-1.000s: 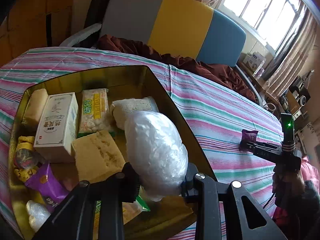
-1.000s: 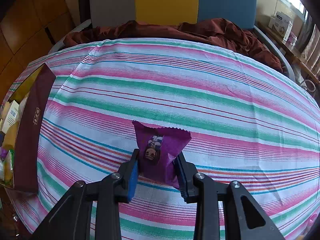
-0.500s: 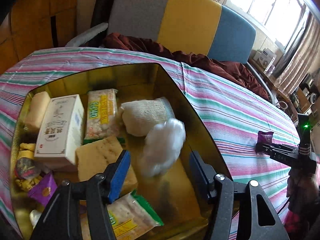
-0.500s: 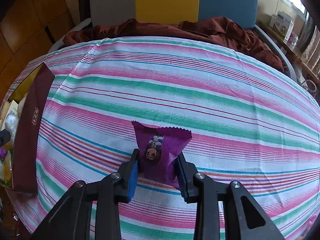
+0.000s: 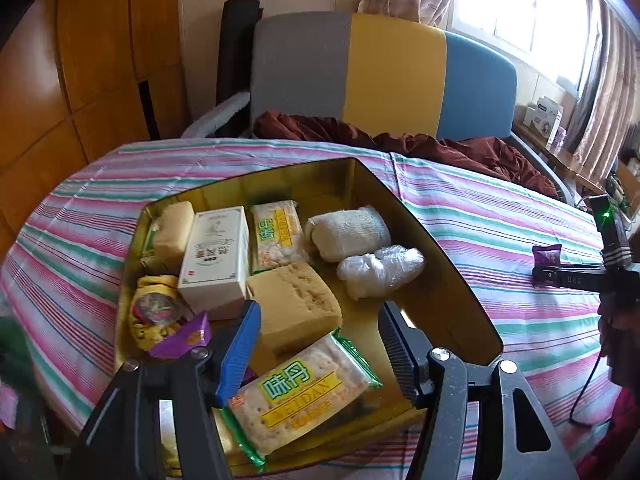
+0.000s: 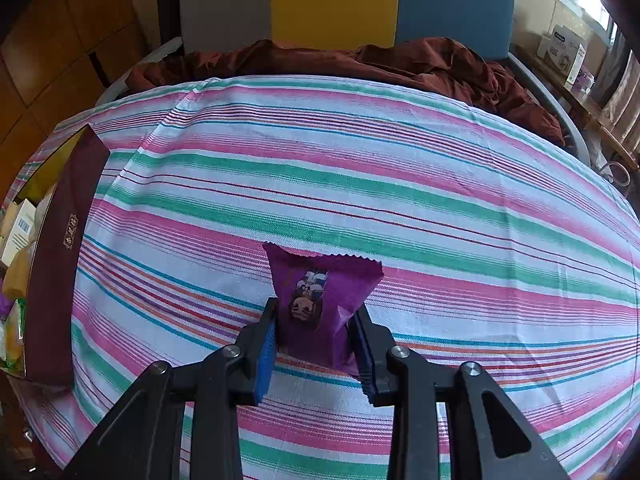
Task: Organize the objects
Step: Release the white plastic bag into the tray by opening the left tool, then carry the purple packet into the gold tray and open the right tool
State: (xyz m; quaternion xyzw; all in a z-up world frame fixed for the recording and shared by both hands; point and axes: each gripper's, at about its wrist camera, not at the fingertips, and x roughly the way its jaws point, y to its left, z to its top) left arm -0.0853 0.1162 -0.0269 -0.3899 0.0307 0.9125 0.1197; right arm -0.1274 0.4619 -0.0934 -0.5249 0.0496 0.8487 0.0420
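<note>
A gold-lined box (image 5: 448,256) with a maroon outside (image 6: 60,240) sits on the striped tablecloth. Inside it, near the right wall, lies a white plastic-wrapped bundle (image 5: 380,268). My left gripper (image 5: 318,314) hovers over the box's near end, open, with nothing between its fingers. Out on the cloth to the right, my right gripper (image 6: 314,322) is shut on a purple snack packet (image 6: 320,280), pinching its lower end just above the cloth. The left wrist view shows that gripper (image 5: 540,274) and the packet (image 5: 547,256) from the side.
The box also holds a white carton (image 5: 214,256), two green-edged cracker packs (image 5: 298,392), a yellow cake block (image 5: 296,304), a pale wrapped roll (image 5: 348,232) and small sweets at the left. A brown cloth (image 6: 400,60) and a tri-colour chair (image 5: 380,72) lie beyond the table.
My left gripper opened and let go of the white plastic bundle, which dropped into the box by the right wall; the gripper then drew back and up. The right gripper stayed still.
</note>
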